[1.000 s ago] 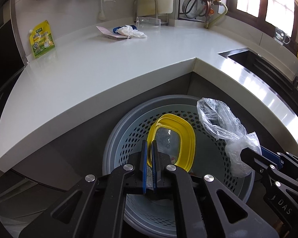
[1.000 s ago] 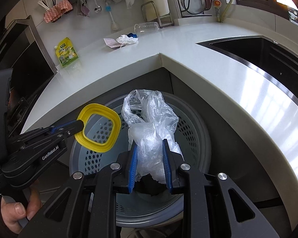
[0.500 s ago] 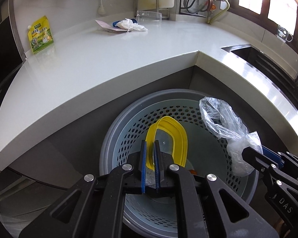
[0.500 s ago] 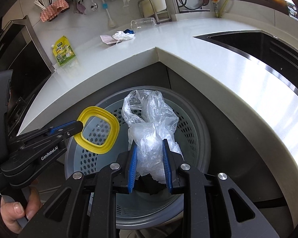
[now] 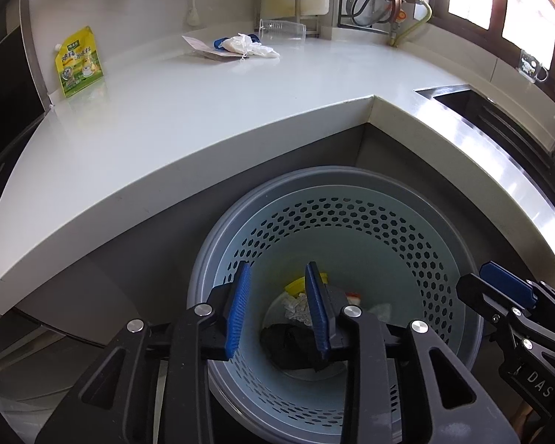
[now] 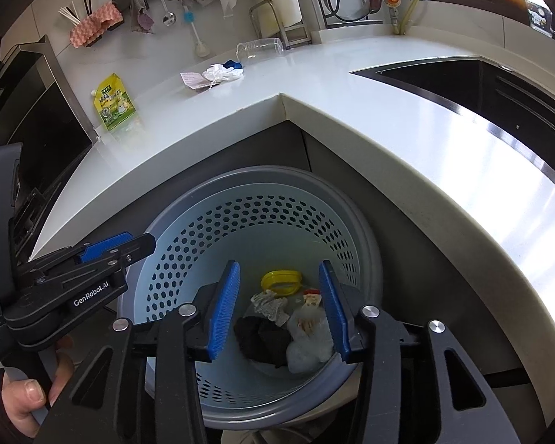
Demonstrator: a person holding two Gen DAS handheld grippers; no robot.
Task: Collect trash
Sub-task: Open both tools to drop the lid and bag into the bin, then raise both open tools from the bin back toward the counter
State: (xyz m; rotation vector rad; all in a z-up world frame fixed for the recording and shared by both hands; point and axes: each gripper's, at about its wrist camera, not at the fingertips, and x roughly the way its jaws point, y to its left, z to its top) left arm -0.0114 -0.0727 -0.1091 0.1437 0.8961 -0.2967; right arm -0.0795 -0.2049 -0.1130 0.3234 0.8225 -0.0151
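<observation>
A grey perforated waste basket (image 5: pixel 351 218) (image 6: pixel 270 199) stands on the floor below the counter corner. At its bottom lie the yellow ring lid (image 6: pixel 280 282) (image 5: pixel 296 284), the clear plastic bag (image 6: pixel 309 340), crumpled white paper (image 6: pixel 268 305) and a black item (image 6: pixel 261 338). My left gripper (image 5: pixel 279 307) is open and empty above the basket. My right gripper (image 6: pixel 279 309) is open and empty above the basket too. Each gripper shows in the other's view, the left one (image 6: pixel 118 246) and the right one (image 5: pixel 499 285).
On the white counter (image 5: pixel 174 111) lie a yellow-green pouch (image 5: pixel 78 61) (image 6: pixel 114 102), a white crumpled bag with a blue piece and a paper slip (image 5: pixel 240 44) (image 6: pixel 220 72), and a clear cup on its side (image 5: pixel 282 29) (image 6: pixel 259 46). A sink (image 6: pixel 499 85) is at the right.
Both grippers opened. The yellow ring lid dropped from the left gripper and the plastic bag from the right one; both now lie at the basket's bottom.
</observation>
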